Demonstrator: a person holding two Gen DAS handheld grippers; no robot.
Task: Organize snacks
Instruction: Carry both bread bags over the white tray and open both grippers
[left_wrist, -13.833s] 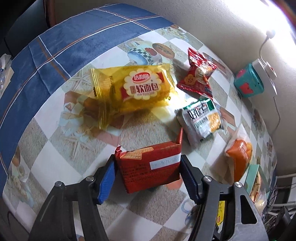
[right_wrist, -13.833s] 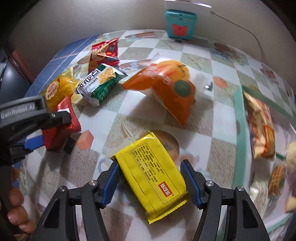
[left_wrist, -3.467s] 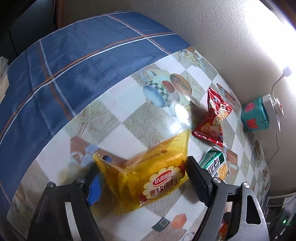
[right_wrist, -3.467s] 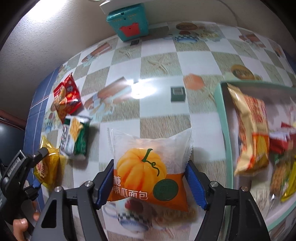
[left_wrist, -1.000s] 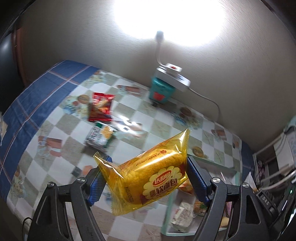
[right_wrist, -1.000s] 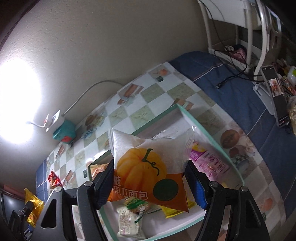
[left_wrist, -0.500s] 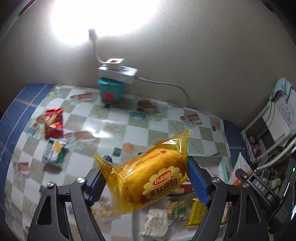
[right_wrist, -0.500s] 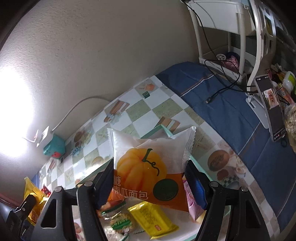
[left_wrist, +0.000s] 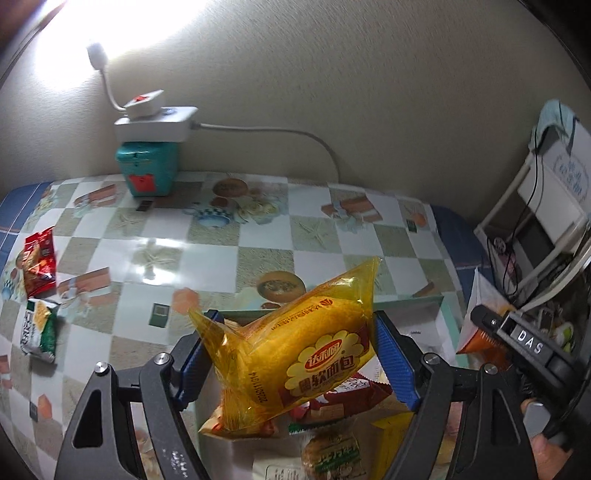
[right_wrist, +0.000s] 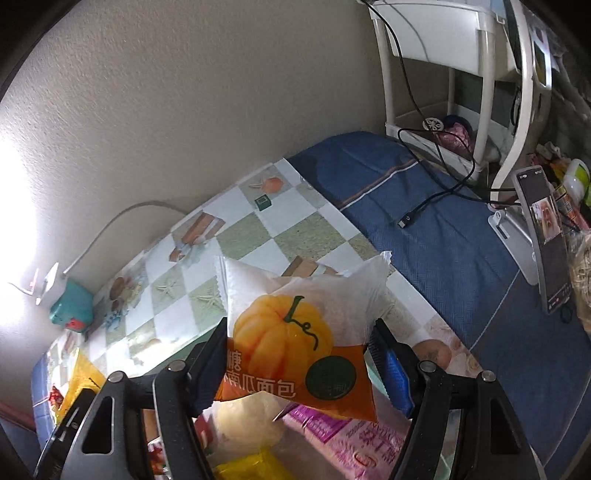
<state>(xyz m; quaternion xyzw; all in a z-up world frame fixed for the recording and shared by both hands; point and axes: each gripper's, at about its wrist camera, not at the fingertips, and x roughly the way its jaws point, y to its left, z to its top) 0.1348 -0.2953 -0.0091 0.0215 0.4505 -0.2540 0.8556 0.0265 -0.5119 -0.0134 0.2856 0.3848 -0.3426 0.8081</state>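
Above one tray (left_wrist: 448, 314), each gripper's fingers clamp one packet: left (left_wrist: 295, 360) yellow (left_wrist: 295, 354), right (right_wrist: 299, 363) pumpkin (right_wrist: 295, 332).

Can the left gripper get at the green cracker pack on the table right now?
Probably not yet: the left gripper is full, clamping the yellow bread bag over the tray, and the green cracker pack lies far off.
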